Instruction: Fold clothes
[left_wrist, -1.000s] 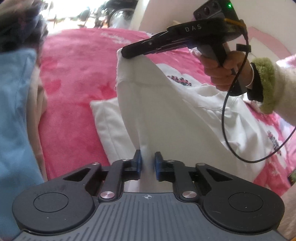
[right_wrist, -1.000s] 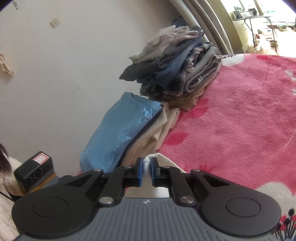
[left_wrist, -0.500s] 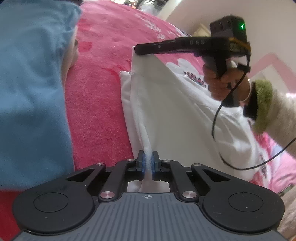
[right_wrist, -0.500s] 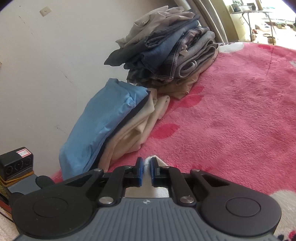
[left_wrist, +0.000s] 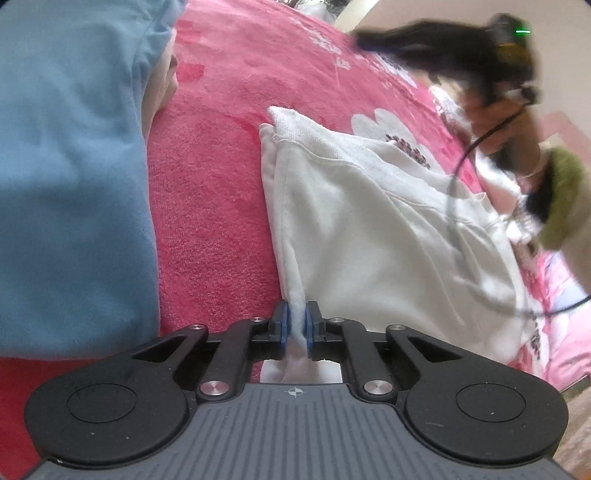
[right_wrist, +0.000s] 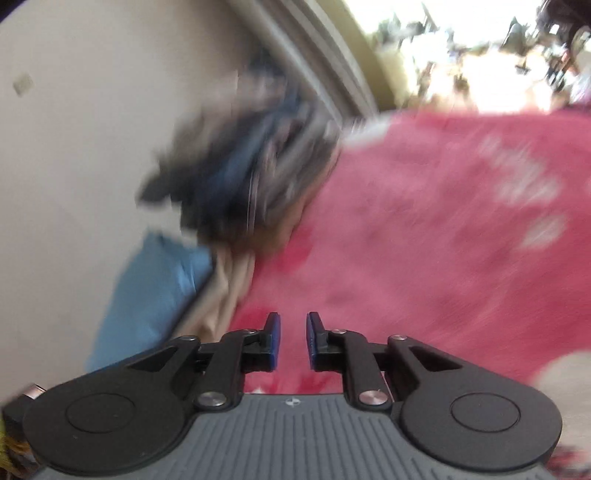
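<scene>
A white garment (left_wrist: 369, 214) lies folded on the pink blanket (left_wrist: 229, 192), its doubled edge running away from me. My left gripper (left_wrist: 294, 326) is shut on the near edge of that white cloth, which bunches between the blue pads. The right gripper (left_wrist: 364, 38) shows blurred at the top right of the left wrist view, held by a hand (left_wrist: 506, 129) above the far corner of the garment. In the right wrist view the right gripper (right_wrist: 293, 339) stands open with nothing between its pads, only pink blanket (right_wrist: 424, 258) below.
A folded blue garment (left_wrist: 70, 166) lies close on the left, with beige cloth under it (right_wrist: 221, 295). A tall pile of dark folded clothes (right_wrist: 255, 166) leans on the wall (right_wrist: 81, 129). A black cable (left_wrist: 454, 177) hangs from the right gripper across the white cloth.
The right gripper has opened and let go of the white corner, which now lies on the blanket; it has risen and is moving fast. My left gripper has lowered its edge.
</scene>
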